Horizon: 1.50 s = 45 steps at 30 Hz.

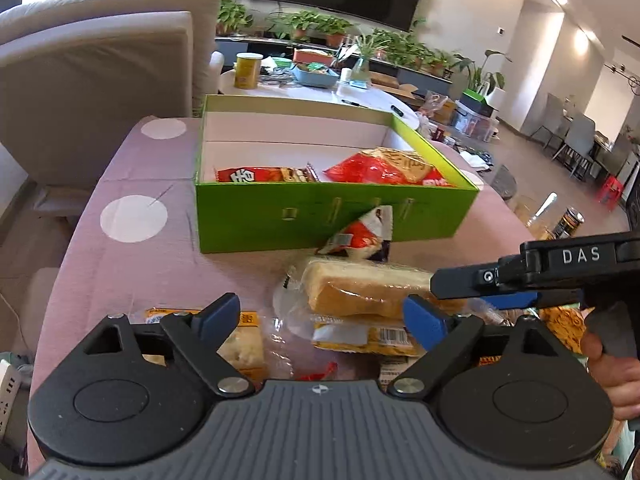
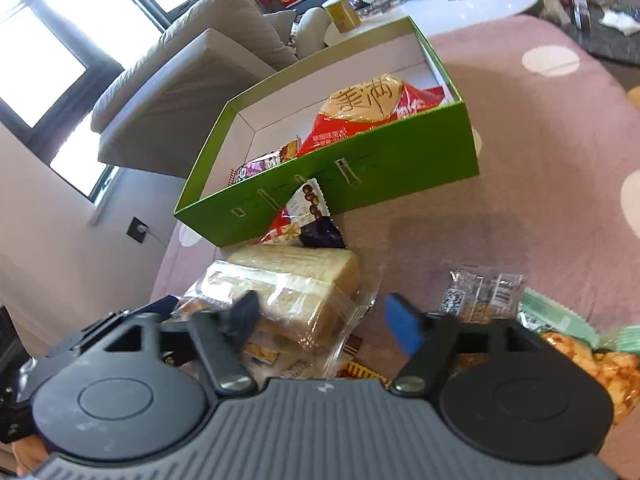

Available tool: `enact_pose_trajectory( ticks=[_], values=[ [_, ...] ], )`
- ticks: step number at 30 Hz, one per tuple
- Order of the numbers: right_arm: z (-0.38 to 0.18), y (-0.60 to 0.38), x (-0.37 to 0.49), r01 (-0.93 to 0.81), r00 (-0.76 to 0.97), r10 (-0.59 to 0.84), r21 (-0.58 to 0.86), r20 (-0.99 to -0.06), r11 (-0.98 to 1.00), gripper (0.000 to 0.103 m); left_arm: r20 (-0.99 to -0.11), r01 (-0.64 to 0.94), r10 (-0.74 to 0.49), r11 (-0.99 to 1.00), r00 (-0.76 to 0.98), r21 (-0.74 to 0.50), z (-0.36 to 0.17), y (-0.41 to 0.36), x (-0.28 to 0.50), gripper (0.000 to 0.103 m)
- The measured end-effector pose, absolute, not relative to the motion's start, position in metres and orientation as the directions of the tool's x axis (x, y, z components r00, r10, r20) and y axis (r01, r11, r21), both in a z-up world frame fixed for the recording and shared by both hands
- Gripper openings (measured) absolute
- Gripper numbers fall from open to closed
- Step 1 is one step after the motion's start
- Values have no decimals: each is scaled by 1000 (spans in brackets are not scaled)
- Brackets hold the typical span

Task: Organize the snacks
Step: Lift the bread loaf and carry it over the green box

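Observation:
A green box [image 1: 280, 216] [image 2: 400, 168] stands on the pink tablecloth and holds a large red snack bag [image 1: 380, 168] [image 2: 360, 116] and smaller packets [image 1: 264, 176]. A small red-and-white packet [image 1: 360, 236] [image 2: 308, 216] leans on the box's front wall. A wrapped bread loaf [image 1: 360, 288] [image 2: 296, 280] lies in front of it on other packets. My left gripper [image 1: 320, 316] is open, just short of the bread. My right gripper [image 2: 324, 320] is open, its fingers either side of the bread's near end; it also shows in the left wrist view [image 1: 520, 276].
More snack packets lie near the table's front [image 1: 240, 336] and at the right [image 2: 484, 292] [image 2: 584, 356]. A grey sofa [image 1: 100, 80] stands behind the table at left. A white round table [image 1: 320, 88] with a yellow can and dishes stands behind the box.

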State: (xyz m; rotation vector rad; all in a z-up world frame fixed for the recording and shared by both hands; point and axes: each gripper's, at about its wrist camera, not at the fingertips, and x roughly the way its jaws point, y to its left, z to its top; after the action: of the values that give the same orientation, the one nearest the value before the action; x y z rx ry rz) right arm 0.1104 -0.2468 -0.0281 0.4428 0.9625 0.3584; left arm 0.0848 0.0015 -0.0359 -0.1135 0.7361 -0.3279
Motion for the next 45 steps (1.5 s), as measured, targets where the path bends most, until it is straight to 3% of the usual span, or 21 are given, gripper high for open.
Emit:
enact_pose_trajectory(
  ticks=[7,11,14,19,25,31,45],
  values=[
    [-35,-248,124,-42,493,503,558,-710,829,79,-622,267,-362,932,694,-245,-32,6,93,89],
    [-33,-245,129,-56,504,466,511,-728,858,79,-629,257,-362,932,688,-255,-35,5,109,90],
    [-36,-239,135,-82,491,473,502,-731,861,65,-666,259,-384,923,640,-283,-45,0,125,90],
    [-38,-240,140,-99,476,491,510,-730,855,57,-664,290,-452,892,596,-347,-58,-6,127,83],
    [-42,-246,139,-38,461,491,537,-739,843,60,-666,319,-440,898,603,-305,-53,-12,115,81],
    [-39,-240,135,-40,469,488,535,-736,844,61,-643,338,-443,896,624,-289,-41,-16,98,71],
    [30,-241,111,-194,628,507,512,-590,837,60,-494,420,-463,884,736,-203,25,-26,75,72]
  ],
)
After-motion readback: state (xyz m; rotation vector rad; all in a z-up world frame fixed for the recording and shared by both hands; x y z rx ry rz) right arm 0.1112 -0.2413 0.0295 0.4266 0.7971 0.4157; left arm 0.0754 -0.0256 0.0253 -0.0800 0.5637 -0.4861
